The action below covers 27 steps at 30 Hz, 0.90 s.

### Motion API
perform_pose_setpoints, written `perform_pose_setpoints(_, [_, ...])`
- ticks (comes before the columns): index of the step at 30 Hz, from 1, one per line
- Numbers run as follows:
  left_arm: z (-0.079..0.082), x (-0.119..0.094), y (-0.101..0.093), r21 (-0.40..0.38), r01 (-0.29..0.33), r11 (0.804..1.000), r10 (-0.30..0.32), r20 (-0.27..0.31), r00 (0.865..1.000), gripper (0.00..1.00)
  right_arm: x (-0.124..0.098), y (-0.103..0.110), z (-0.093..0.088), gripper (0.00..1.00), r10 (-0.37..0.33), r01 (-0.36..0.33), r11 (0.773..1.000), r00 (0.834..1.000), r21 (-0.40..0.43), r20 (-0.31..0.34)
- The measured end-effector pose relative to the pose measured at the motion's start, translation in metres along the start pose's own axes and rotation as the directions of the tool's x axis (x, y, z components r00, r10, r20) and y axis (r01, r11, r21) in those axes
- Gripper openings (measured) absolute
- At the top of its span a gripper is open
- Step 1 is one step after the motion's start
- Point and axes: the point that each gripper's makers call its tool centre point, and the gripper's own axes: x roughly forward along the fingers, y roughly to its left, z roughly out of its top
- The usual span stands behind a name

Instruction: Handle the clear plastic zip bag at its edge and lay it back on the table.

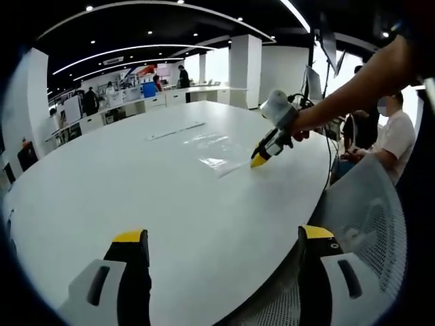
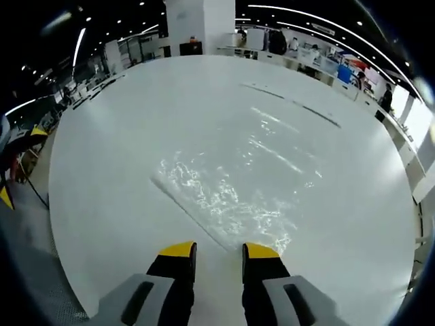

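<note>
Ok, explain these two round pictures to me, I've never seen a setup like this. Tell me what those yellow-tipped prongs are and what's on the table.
A person holds two hand-held two-jaw grippers, each carrying a fisheye camera. In the left gripper view, the left gripper has its black, yellow-tipped jaws spread wide over the round white table, holding nothing. Across that view, a hand brings the right gripper to the edge of the clear plastic zip bag, which lies flat. The right gripper view looks down that gripper's own jaws, a narrow gap apart at the bag's near edge. Whether they pinch it is unclear.

Clear, crinkled glossy plastic bag [image 2: 231,197] on smooth white table [image 2: 102,170].
</note>
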Motion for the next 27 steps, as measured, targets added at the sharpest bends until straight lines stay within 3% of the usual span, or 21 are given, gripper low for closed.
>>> perform_pose_setpoints(5, [0.002,-0.001,-0.001,-0.001,0.0,1.0,0.0,0.005,1.0,0.89,-0.002,-0.005,0.008,0.21,-0.018,0.018,1.0,0.999,-0.009,0.034])
perform_pose_setpoints(18, [0.005,-0.004,0.005,-0.014,-0.013,1.0,0.013,0.016,1.0,0.88,0.002,-0.002,0.003,0.19,-0.007,0.005,0.997,1.0,-0.072,-0.029])
perform_pose_setpoints(21, [0.005,-0.004,0.007,-0.026,-0.017,1.0,0.017,0.018,1.0,0.87,0.001,0.0,0.0,0.13,0.003,-0.011,0.993,0.997,-0.115,-0.073])
perform_pose_setpoints(27, [0.007,-0.002,0.006,-0.037,-0.018,0.999,0.019,0.025,1.0,0.86,0.003,0.007,0.001,0.08,0.013,-0.03,0.985,0.995,-0.168,-0.1])
